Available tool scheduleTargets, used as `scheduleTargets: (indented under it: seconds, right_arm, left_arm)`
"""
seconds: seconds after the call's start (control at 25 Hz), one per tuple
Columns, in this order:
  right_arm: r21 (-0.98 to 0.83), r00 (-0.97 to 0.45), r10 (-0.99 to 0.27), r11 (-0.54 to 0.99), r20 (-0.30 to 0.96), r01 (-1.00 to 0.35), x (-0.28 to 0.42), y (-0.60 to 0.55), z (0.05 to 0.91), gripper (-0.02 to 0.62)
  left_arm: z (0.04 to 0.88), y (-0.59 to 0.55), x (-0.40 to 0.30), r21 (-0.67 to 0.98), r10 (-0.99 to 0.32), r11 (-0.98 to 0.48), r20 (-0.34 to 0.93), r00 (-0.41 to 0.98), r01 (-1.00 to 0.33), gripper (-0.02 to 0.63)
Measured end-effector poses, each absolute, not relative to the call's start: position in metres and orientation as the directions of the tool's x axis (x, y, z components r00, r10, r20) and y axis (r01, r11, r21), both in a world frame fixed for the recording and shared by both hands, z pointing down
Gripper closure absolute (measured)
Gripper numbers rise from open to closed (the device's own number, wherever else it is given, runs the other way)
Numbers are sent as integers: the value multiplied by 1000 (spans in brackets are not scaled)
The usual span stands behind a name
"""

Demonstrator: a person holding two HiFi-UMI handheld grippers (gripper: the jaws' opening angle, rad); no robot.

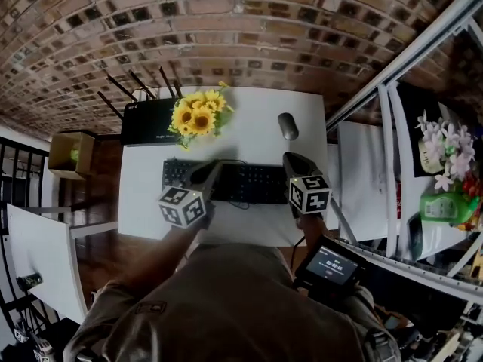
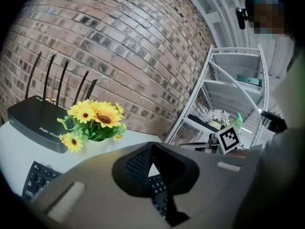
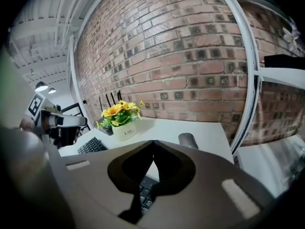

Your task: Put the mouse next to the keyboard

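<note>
A grey mouse (image 1: 287,126) (image 3: 188,140) lies on the white table (image 1: 256,104), beyond the right end of the black keyboard (image 1: 249,183) (image 2: 37,175) (image 3: 90,146). My right gripper (image 1: 290,159) (image 3: 153,142) hovers over the keyboard's right end, short of the mouse, jaws shut with nothing between them. Over the keyboard's left half, my left gripper (image 1: 205,173) (image 2: 152,145) is also shut and empty. Both marker cubes face me in the head view.
A pot of yellow sunflowers (image 1: 198,115) (image 2: 93,120) (image 3: 120,114) and a black router (image 1: 147,119) (image 2: 33,120) with antennas stand at the table's back left. A brick wall (image 1: 226,21) rises behind. A white metal shelf (image 1: 423,164) with flowers stands to the right.
</note>
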State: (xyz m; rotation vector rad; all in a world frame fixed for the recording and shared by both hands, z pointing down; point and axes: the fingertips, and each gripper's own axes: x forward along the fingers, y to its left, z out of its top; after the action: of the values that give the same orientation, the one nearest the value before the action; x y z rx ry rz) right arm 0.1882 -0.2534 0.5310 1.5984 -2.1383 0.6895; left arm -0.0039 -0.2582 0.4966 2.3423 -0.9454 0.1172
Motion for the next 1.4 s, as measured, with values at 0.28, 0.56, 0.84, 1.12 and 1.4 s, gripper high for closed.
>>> scheduleTargets:
  seconds: [0.28, 0.56, 0.84, 1.12, 1.4]
  right_arm:
    - [-124, -249, -727, 222, 640, -967, 218, -291, 577, 578]
    - [-74, -216, -692, 229, 688, -971, 233, -323, 616, 353]
    - [-12, -168, -663, 233, 730, -972, 248, -350, 643, 273]
    - [2, -159, -637, 245, 754, -970, 252, -368, 659, 265]
    - [-6, -175, -606, 270, 776, -963, 250, -371, 668, 275]
  left_arm:
    - [518, -275, 2, 518, -609, -504, 354, 710, -691, 609]
    - [546, -276, 2, 515, -603, -462, 414, 681, -722, 609]
    - [562, -272, -8, 515, -614, -412, 453, 647, -752, 609]
    - [568, -267, -17, 519, -624, -375, 472, 623, -768, 609]
    - [567, -268, -13, 525, -621, -378, 468, 629, -763, 609]
